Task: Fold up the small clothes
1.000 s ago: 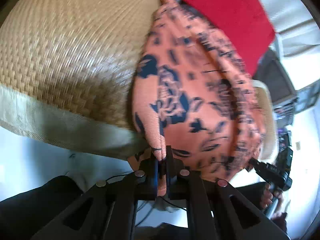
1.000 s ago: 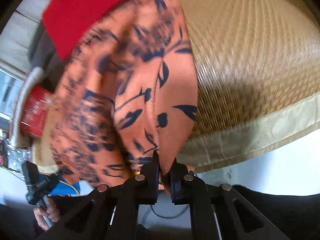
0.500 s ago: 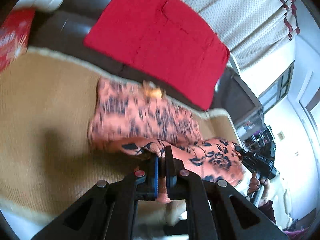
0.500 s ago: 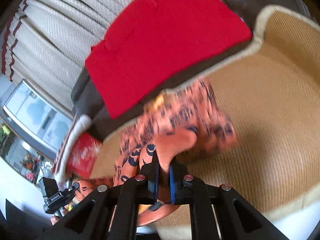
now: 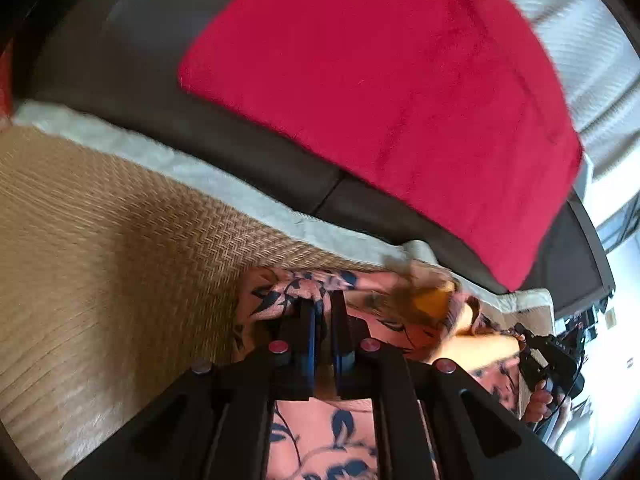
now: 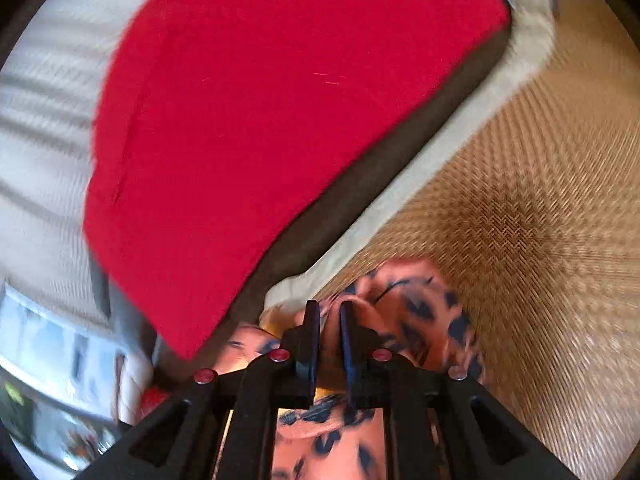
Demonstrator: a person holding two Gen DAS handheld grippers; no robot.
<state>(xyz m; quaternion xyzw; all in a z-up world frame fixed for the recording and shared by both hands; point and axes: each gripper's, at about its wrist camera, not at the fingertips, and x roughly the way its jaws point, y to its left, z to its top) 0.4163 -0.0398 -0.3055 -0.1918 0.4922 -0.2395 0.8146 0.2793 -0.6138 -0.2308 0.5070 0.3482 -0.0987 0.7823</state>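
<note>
An orange garment (image 5: 384,320) with a dark blue leaf print lies bunched on the woven straw mat (image 5: 100,240), near the mat's far edge below the sofa back. My left gripper (image 5: 324,300) is shut on a fold of it at the garment's left end. In the right wrist view the same garment (image 6: 416,312) spreads under and beside my right gripper (image 6: 330,308). That gripper's jaws are opening, with a fold of cloth still between them. The right gripper (image 5: 548,364), held in a hand, also shows at the right edge of the left wrist view.
A red cushion (image 5: 380,92) leans on the dark sofa back (image 5: 120,60) just beyond the mat's pale border (image 5: 240,192). The woven mat (image 6: 540,240) stretches to the right of the right gripper. Pale curtains (image 6: 40,140) hang behind the red cushion (image 6: 260,120).
Both grippers carried the garment's near edge up from the mat's front and across to its far edge, laying the cloth over itself. The right jaws have parted slightly.
</note>
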